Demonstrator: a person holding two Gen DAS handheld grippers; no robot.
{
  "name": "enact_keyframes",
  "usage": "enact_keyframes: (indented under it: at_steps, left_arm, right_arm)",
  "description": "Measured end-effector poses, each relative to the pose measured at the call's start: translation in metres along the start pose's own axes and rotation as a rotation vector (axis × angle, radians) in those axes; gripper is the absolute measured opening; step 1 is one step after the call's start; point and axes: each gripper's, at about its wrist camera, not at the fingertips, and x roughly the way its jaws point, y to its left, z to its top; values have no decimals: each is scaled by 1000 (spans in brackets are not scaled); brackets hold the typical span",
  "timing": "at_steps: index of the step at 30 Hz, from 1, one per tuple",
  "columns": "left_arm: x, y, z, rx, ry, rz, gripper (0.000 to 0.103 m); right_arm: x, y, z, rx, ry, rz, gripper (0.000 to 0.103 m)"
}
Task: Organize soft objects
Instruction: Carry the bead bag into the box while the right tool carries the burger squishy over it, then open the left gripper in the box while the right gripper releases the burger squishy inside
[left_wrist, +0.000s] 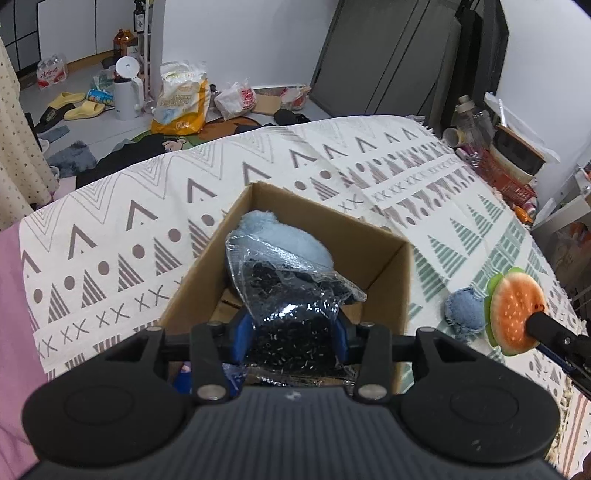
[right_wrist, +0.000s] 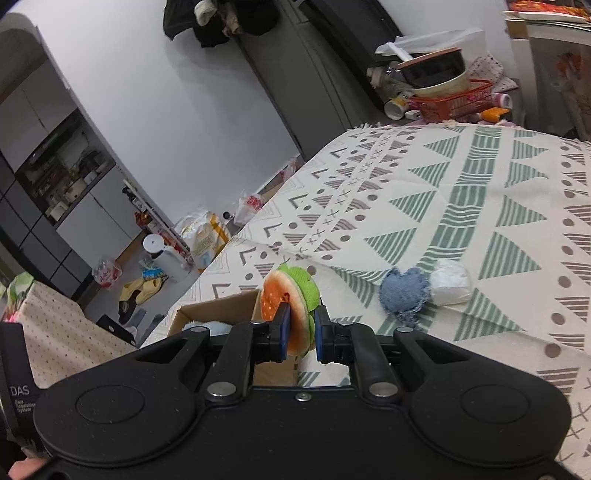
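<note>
L gripper (left_wrist: 293, 334) is clamped on 1 clear plastic bag (left_wrist: 291, 295) of small black bits, w/ the bag held over the open cardboard box (left_wrist: 391, 273). Inside the box: 1 light-blue plush (left_wrist: 284, 236), partly behind the bag. The box sits on the patterned cloth (left_wrist: 147, 229) that covers the worktop.

R gripper (right_wrist: 300, 326) is closed on 1 burger plush (right_wrist: 286, 299), orange bun w/ green felt layer, pinched edge-on between the 2 blue pads (right_wrist: 282, 325). In the L wrist view the burger hangs just right of the box, above the cloth. In the R wrist view it sits next to the box's corner.

Loose on the cloth: 1 denim heart (right_wrist: 404, 293) and 1 white soft lump (right_wrist: 450, 282), touching each other, right of the burger. L wrist view shows only the heart, next to the burger.

Count: 5 soft items total: 2 in grippers, 1 in box, 2 on the cloth.
</note>
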Motion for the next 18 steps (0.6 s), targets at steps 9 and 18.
enact_keyframes:
  at_steps: [9, 18]
  left_arm:
    - [-5, 14, 14, 1, 2, -7, 57]
    - [-23, 26, 24, 15, -34, -52, 63]
  right_arm:
    - [15, 21, -4, -15, 28, 29, 14]
    - [32, 45, -18, -21, 89, 98, 14]
